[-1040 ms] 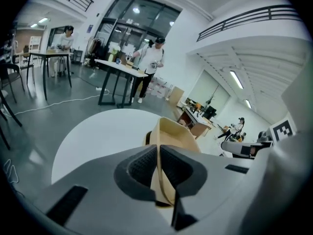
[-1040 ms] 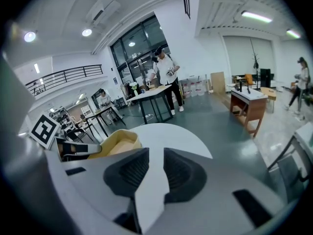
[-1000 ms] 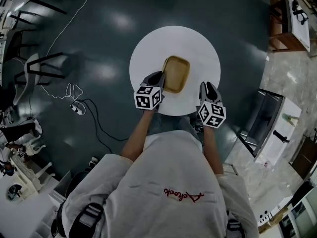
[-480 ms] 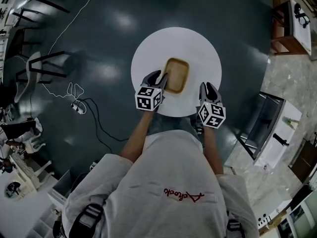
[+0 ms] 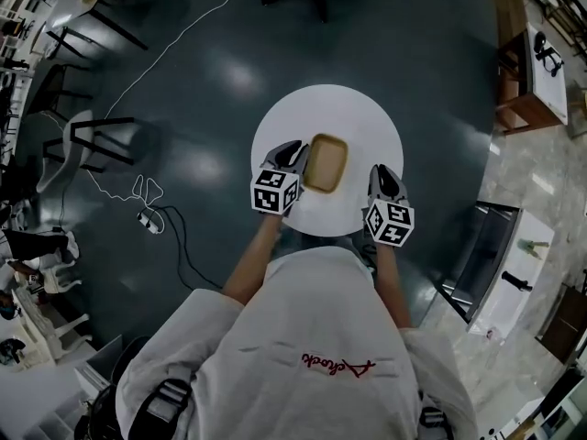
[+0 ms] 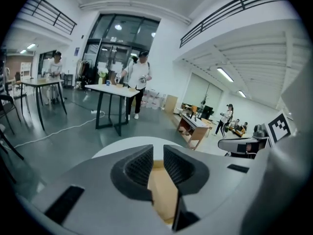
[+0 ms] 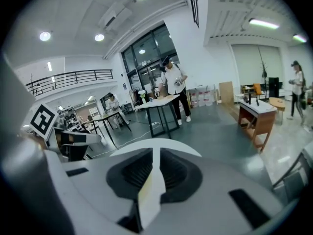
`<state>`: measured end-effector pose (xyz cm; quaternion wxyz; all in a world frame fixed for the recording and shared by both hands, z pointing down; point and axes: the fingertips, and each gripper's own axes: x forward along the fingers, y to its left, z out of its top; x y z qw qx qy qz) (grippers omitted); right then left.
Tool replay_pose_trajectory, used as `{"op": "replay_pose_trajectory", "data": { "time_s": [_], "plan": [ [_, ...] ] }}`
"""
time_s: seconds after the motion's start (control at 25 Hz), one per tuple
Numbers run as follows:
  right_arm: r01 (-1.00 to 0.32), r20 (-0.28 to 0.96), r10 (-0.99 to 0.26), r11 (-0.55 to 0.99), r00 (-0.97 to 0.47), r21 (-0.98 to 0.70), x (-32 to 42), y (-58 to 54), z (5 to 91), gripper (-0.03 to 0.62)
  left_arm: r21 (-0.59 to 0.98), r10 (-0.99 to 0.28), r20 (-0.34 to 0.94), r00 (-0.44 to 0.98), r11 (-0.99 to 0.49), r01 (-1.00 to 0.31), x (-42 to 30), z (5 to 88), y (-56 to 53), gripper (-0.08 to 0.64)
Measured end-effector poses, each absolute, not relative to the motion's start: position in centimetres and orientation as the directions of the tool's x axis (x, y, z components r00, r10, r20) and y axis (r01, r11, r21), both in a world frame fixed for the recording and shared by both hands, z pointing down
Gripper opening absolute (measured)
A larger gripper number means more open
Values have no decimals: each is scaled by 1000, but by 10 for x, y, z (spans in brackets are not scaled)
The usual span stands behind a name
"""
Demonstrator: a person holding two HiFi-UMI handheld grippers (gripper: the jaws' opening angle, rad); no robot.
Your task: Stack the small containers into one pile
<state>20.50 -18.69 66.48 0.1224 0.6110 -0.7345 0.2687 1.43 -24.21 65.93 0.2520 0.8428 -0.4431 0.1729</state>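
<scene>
Shallow tan container (image 5: 326, 163) lies on the round white bench (image 5: 362, 117), just beside the left claw (image 5: 292, 154); that claw is half-open, just been closing, empty; right claw (image 5: 381, 174) narrow, empty.

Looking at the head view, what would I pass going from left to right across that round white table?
left gripper → tan container → right gripper, all over the round white table.

I log: left hand-held gripper (image 5: 295, 151) opened its jaws off the left rim of the tan container (image 5: 326, 163); they have just been closing again, with nothing clamped between them. It and the right hand-held gripper (image 5: 382, 172) both lifted. The tabletop (image 5: 353, 117) now sits lower and smaller in the head view.
</scene>
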Motion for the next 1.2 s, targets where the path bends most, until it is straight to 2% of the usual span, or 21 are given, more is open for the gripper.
{"op": "replay_pose_trajectory", "data": {
  "time_s": [0.08, 0.28, 0.72, 1.2],
  "plan": [
    [-963, 483, -845, 127, -231, -239, 209, -192, 651, 48, 249, -673, 493, 552, -498, -830, 20, 642, -245, 46],
    [-959, 438, -862, 171, -257, -225, 211, -199, 625, 29, 203, -698, 445, 562, -532, -822, 31, 604, -249, 20],
    [-964, 402, -883, 175, -243, -199, 202, -185, 600, 25, 213, -683, 410, 605, -573, -791, 31, 587, -227, 17],
    [-978, 374, -906, 156, -197, -136, 139, -139, 579, 20, 232, -655, 347, 671, -633, -738, -16, 569, -192, 17]
  ]
}}
